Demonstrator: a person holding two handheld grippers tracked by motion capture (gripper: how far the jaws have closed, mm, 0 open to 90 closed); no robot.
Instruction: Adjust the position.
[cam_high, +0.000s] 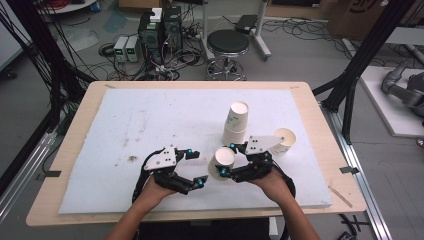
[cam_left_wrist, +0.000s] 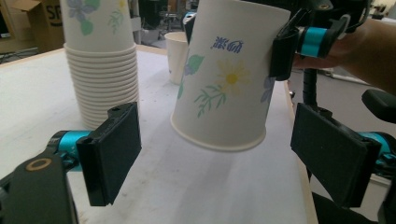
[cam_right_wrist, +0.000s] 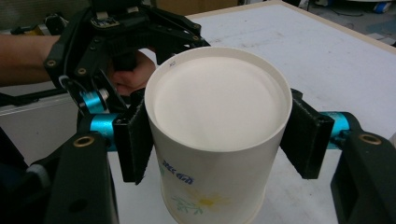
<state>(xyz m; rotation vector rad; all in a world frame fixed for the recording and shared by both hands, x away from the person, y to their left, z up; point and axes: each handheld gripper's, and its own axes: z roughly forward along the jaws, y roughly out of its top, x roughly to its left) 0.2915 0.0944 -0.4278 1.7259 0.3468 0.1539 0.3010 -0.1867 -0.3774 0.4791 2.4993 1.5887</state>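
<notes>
Blue printed mark on the cup (cam_left_wrist: 224, 79) clamped in the right gripper (cam_right_wrist: 217, 140), upside down, too stylised to read. Partial dark lettering on a cardboard box (cam_left_wrist: 28, 21) far beyond, unreadable.

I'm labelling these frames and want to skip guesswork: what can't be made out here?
- Held cup: upside down, so its inside is hidden; its base faces the right gripper view.
- Cup stack: top cut off by the left gripper view's edge; the count is uncertain.
- Lone cup: partly behind the right gripper in the high view.
- Cup print: too blurred to read.
</notes>
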